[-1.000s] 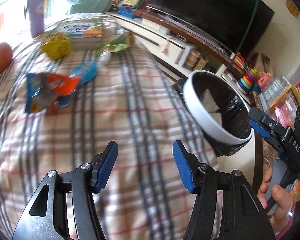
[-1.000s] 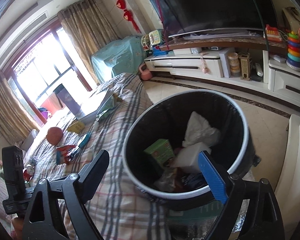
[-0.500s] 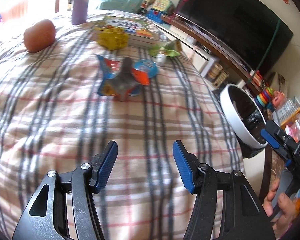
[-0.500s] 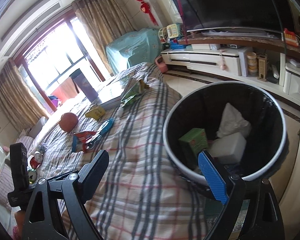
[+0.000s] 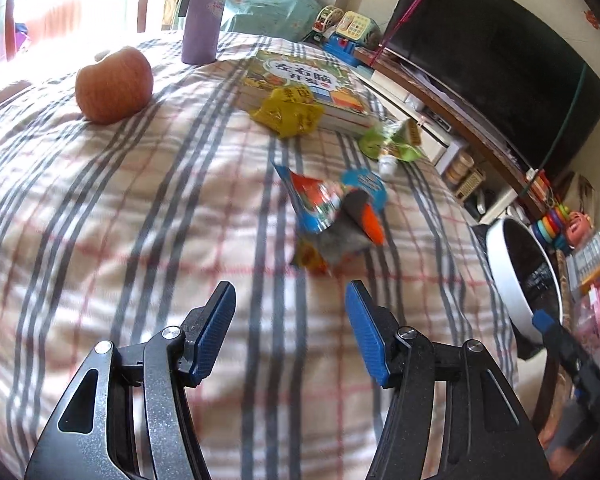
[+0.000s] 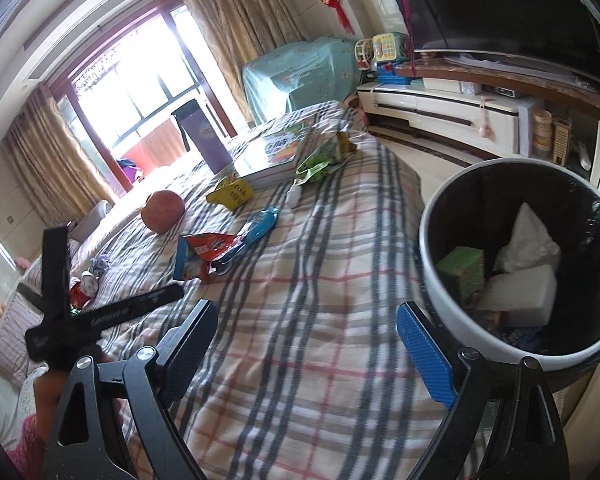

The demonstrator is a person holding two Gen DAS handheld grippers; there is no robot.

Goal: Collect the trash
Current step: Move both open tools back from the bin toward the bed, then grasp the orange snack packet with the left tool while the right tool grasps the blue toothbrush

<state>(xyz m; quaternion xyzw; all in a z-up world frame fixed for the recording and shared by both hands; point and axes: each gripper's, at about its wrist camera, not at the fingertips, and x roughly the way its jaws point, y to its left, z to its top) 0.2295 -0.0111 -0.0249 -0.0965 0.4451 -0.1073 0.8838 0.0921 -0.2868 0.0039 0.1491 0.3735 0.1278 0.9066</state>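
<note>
Since a second ago the left gripper [image 5: 290,330] has swung away from the trash bin [image 5: 512,284] toward the middle of the plaid blanket [image 5: 140,220], so the bin has slid from centre-right to the 3 o'clock edge of the left wrist view, and the crumpled snack wrapper [image 5: 324,216] now lies just ahead of the fingertips at 12 o'clock. In the right wrist view the bin [image 6: 432,280] has likewise shifted, from centre to about 3 o'clock. The blanket [image 6: 320,320] covers a wide surface; the white-rimmed, black-lined bin stands off its right edge, holding a green carton [image 6: 462,270], a white block [image 6: 520,300] and crumpled white paper [image 6: 528,240]. A picture book [image 5: 300,92] lies at 12 o'clock in the left wrist view, a purple bottle [image 5: 204,12] standing beyond it at 11 o'clock and an apple [image 5: 114,84] at 10 o'clock. A yellow wrapper [image 5: 288,114] overlaps the book's near edge, a green wrapper [image 5: 392,142] lies at 1 o'clock, and a blue round packet [image 5: 364,186] touches the snack wrapper. Both jaws stand wide apart and hold nothing; the right gripper [image 6: 312,338] hovers over the blanket beside the bin.
</note>
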